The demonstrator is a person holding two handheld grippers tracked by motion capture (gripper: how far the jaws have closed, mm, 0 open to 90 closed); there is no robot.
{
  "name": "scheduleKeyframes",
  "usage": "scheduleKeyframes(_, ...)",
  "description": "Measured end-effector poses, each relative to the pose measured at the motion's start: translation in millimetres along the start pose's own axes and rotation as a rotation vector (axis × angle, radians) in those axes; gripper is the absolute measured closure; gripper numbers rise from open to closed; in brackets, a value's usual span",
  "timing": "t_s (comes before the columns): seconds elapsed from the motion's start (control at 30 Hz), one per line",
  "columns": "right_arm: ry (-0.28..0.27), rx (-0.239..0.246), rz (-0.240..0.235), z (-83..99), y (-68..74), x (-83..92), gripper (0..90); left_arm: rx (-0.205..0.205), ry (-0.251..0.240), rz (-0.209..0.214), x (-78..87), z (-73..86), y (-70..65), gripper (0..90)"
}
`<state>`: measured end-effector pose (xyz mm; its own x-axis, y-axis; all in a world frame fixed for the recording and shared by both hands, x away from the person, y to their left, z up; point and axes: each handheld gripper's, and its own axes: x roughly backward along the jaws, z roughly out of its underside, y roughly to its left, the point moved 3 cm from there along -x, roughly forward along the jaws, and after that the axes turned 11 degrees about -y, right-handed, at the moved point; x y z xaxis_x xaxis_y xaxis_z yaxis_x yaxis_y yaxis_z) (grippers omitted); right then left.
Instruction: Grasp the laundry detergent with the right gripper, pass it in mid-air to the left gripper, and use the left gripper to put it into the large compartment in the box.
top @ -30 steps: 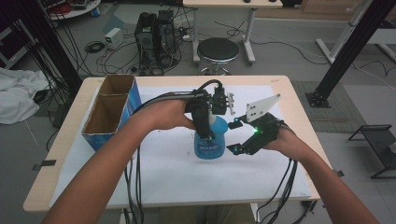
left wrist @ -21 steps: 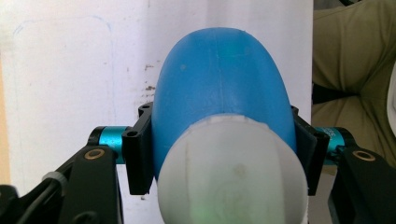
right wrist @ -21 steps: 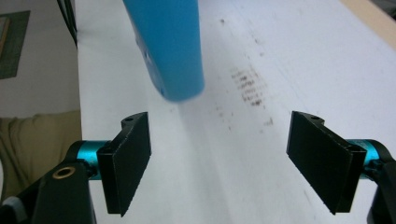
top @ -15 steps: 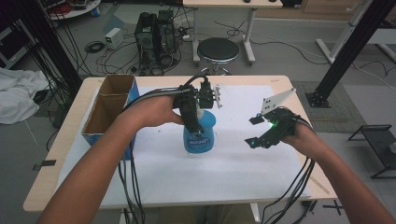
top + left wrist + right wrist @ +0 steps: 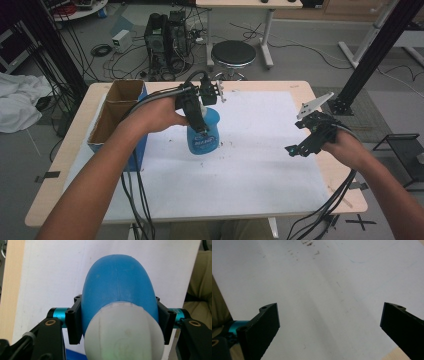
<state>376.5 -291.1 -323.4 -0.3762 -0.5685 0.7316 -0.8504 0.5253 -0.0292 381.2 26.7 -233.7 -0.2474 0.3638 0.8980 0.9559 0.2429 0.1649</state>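
Bottle (image 5: 204, 132), blue with white cap, stands upright near the bench's (image 5: 260, 200) far-left area, pinched by my left gripper (image 5: 200, 120); its contents are indiscernible. My right gripper (image 5: 305, 142) has just spread wide, nothing between.

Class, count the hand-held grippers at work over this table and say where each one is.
2. The left hand-held gripper is clamped on the blue bottle beside the cardboard box; the right hand-held gripper hangs open above the white sheet's right edge.

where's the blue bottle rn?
High view: the blue bottle stands left of centre on the white sheet, just right of the cardboard box, with the left claw shut on its upper part.
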Motion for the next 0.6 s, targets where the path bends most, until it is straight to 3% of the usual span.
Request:
scheduleKeyframes(0.13,0.001,-0.048,0.034,1.8,-6.0,8.7,1.5,0.057,-0.006,-0.032,7.0,6.2,8.0,37.7)
scheduleKeyframes(0.23,0.015,-0.053,0.06,0.7,-11.3,14.3,1.4,0.087,-0.004,-0.05,14.1,10.0,13.5,37.8)
scheduleKeyframes(0.3,0.021,-0.05,0.062,-0.2,-13.9,17.5,1.4,0.135,-0.028,-0.072,18.2,12.6,15.9,37.8)
scheduleKeyframes(0.37,0.018,-0.058,0.057,-1.0,-15.1,18.7,1.5,0.148,-0.012,-0.076,26.1,15.7,21.5,37.8)
scheduleKeyframes(0.4,0.015,-0.052,0.057,-1.1,-16.0,19.3,1.5,0.185,-0.029,-0.085,28.1,16.7,22.4,37.8)
scheduleKeyframes(0.5,0.017,-0.046,0.063,-1.5,-17.6,18.1,1.4,0.259,-0.017,-0.104,37.6,20.8,29.2,37.9)
scheduleKeyframes(0.6,0.017,-0.041,0.067,-2.4,-18.2,16.5,1.5,0.312,0.002,-0.142,48.4,25.0,35.4,37.9)
